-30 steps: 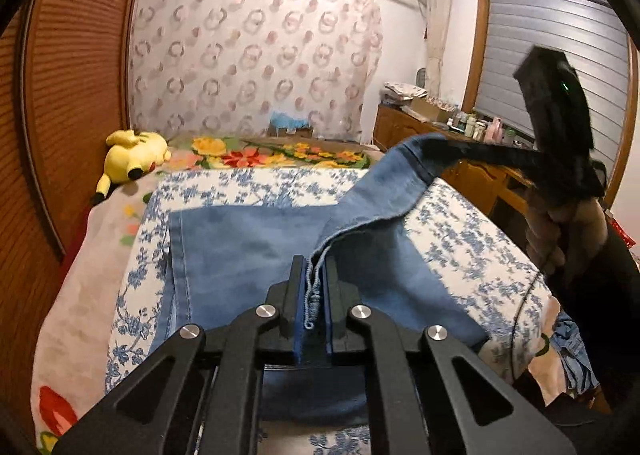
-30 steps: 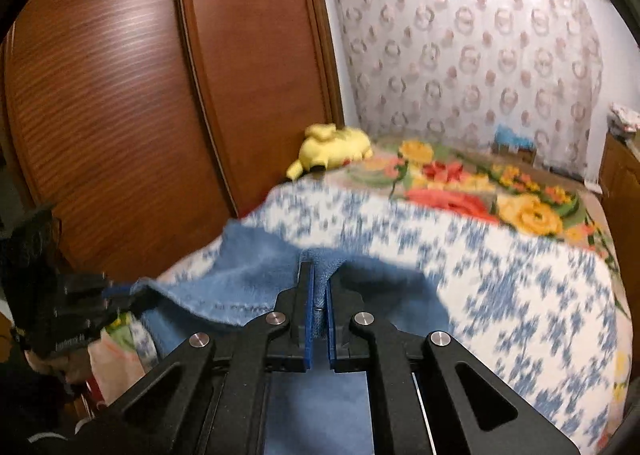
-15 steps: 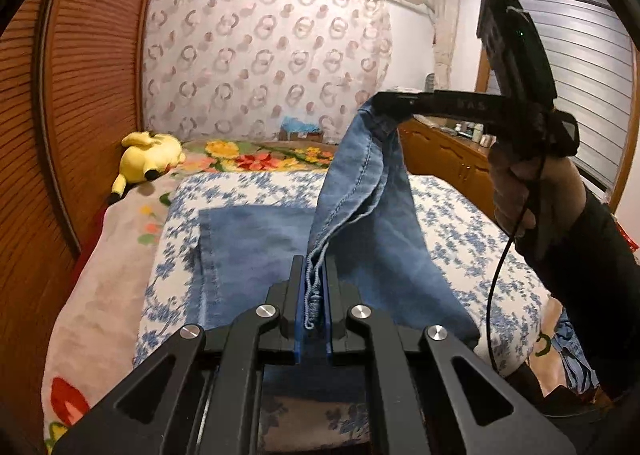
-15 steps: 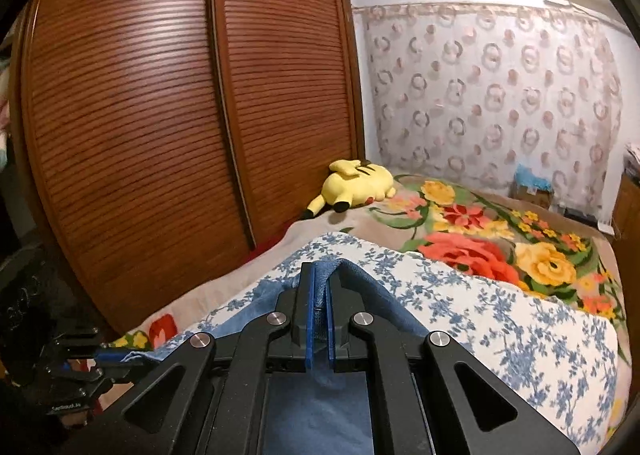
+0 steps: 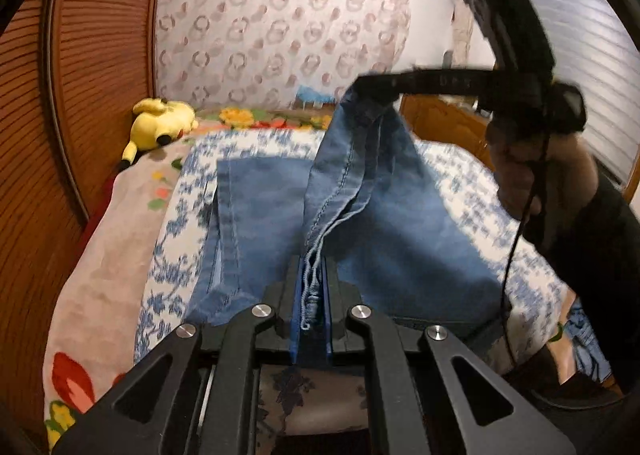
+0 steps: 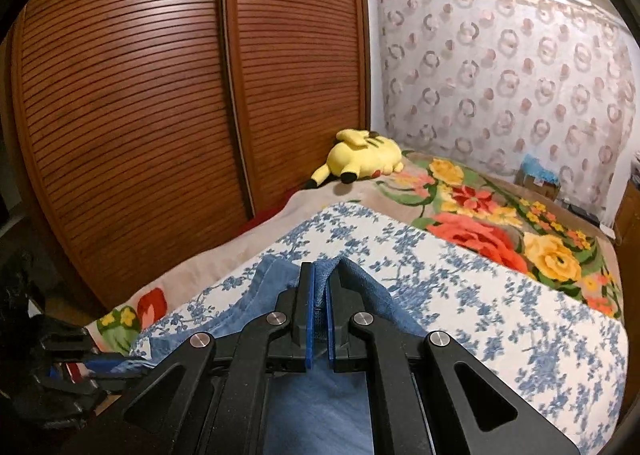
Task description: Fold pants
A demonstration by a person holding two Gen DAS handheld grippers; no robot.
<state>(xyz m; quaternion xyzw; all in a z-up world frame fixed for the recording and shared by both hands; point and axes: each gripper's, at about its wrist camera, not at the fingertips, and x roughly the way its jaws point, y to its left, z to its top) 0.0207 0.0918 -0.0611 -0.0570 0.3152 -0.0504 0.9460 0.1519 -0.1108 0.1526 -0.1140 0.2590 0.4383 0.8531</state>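
Blue denim pants (image 5: 264, 191) lie partly flat on the blue-flowered sheet (image 5: 180, 191) of the bed. My left gripper (image 5: 313, 275) is shut on a frayed hem of the pants near the bed's front edge. My right gripper (image 5: 370, 89) is shut on the other hem and holds it raised above the bed, so the cloth hangs in a peak between the two. In the right wrist view the right gripper (image 6: 320, 287) pinches a denim fold (image 6: 322, 275), and the left gripper (image 6: 100, 367) shows at the lower left.
A yellow plush toy (image 5: 162, 127) lies at the bed's far left, next to brown slatted wardrobe doors (image 6: 160, 95). A floral blanket (image 6: 500, 223) covers the far end. A wooden dresser (image 5: 444, 123) stands at the right. A patterned curtain (image 5: 280, 27) hangs behind.
My right gripper has lifted its hem from low over the bed up and towards the far end, raising the cloth into a peak. My left gripper has kept its hold.
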